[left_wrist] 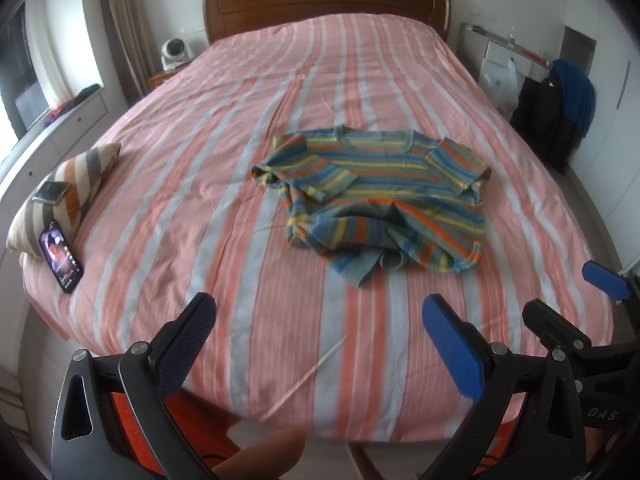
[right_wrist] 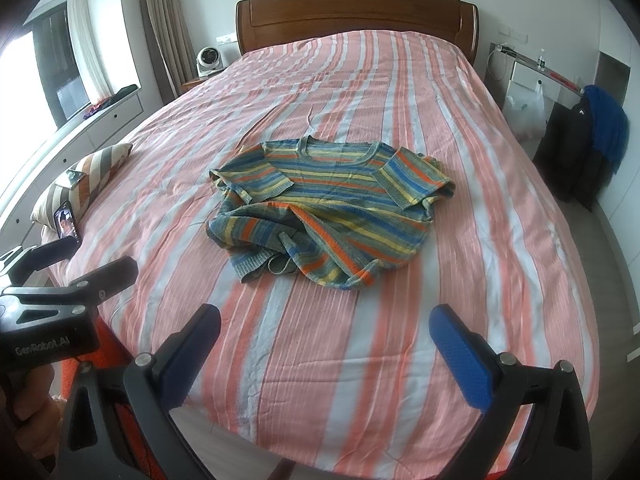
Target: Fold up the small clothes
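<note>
A small striped knit T-shirt (left_wrist: 376,196) in blue, yellow, orange and grey lies on the bed, neck toward the headboard, its lower hem crumpled and both sleeves rumpled. It also shows in the right wrist view (right_wrist: 324,204). My left gripper (left_wrist: 320,336) is open and empty above the foot of the bed, well short of the shirt. My right gripper (right_wrist: 326,340) is open and empty too, beside the left one. The right gripper's fingers (left_wrist: 600,280) show at the right edge of the left wrist view, and the left gripper's fingers (right_wrist: 108,272) at the left edge of the right wrist view.
The bed has a pink, orange and white striped cover (left_wrist: 280,100) and a wooden headboard (left_wrist: 324,0). A striped pillow (left_wrist: 68,188) with two phones (left_wrist: 60,256) lies at the left edge. A chair with dark clothes (left_wrist: 556,108) stands right of the bed. A small fan (left_wrist: 174,52) stands near the headboard.
</note>
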Tool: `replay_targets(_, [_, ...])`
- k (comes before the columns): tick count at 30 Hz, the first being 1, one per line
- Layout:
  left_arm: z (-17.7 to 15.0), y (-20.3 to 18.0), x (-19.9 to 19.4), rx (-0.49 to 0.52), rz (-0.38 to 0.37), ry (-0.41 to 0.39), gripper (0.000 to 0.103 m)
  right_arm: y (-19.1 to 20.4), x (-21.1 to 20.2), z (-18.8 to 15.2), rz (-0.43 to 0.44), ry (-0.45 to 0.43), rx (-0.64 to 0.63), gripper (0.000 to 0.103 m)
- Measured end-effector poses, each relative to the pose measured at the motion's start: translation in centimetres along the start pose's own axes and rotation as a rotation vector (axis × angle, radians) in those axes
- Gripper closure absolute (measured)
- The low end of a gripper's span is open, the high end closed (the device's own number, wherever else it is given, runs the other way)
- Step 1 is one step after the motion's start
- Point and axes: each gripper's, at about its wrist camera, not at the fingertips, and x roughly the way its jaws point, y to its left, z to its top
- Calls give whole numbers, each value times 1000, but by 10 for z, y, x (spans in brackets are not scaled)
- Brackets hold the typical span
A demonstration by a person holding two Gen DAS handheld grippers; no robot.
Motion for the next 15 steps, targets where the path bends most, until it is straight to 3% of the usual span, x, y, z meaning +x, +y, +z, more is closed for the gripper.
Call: replay_targets(15, [2, 11, 3, 16, -6, -10, 0, -6, -4, 4, 44, -36, 24, 0])
